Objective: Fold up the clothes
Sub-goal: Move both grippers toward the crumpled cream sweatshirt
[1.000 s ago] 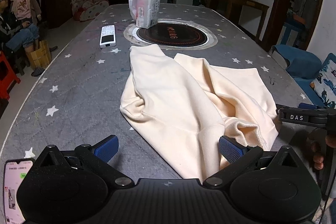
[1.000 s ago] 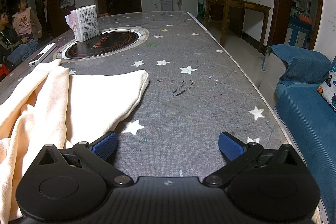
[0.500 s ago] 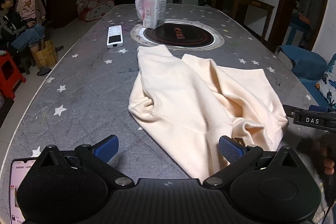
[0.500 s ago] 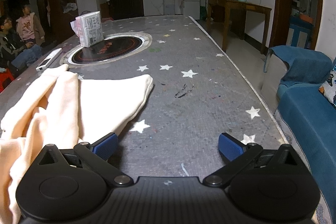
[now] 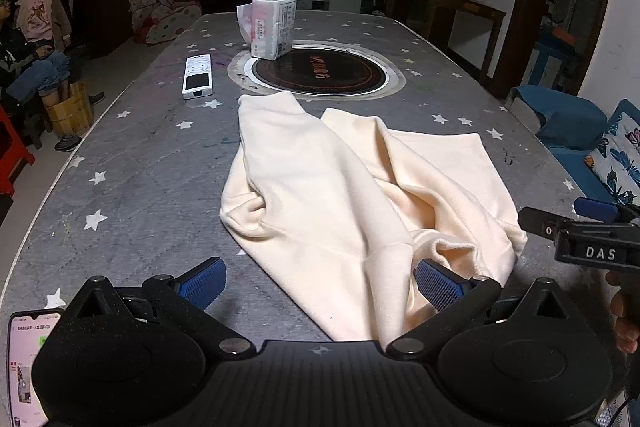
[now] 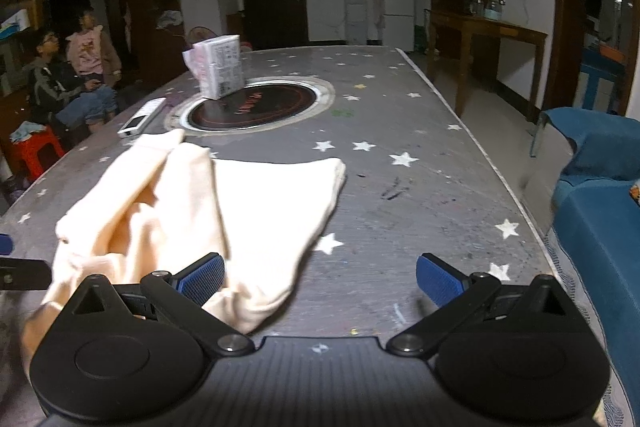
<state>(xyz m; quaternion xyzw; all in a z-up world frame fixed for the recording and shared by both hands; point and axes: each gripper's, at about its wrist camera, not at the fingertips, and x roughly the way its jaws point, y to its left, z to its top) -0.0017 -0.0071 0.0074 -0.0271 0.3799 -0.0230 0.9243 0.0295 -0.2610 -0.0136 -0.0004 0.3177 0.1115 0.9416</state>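
- Cream-coloured fabric, a soft garment (image 5: 352, 195), is lying rumpled on a grey table (image 5: 152, 187) printed with white stars, filling the near middle of the tabletop.
- Its near edge is reaching down between the two grippers; a bunched fold is sitting just beside the right blue pad of the left gripper (image 5: 320, 279).
- That left gripper is hanging low over the table's near edge with its fingers spread wide, gripping nothing.
- The right gripper (image 6: 320, 279) is also standing spread apart and empty; its left blue pad is overlapping the garment's near corner in the right wrist view, though contact cannot be told.
- A white remote control (image 5: 197, 76) is lying beyond the garment on the left, well apart from it.
- A round black cooktop (image 5: 320, 71) is sitting set into the table just past the garment's far tip.
- A white tissue pack (image 5: 272, 27) is standing on the cooktop's far left rim.
- A phone (image 5: 28, 363) with a lit screen is showing at the lower left, partly hidden behind the left gripper's body.
- Two people (image 6: 72, 79) are sitting off to the left of the table.
- A blue sofa (image 6: 596, 219) is running along the table's right side.
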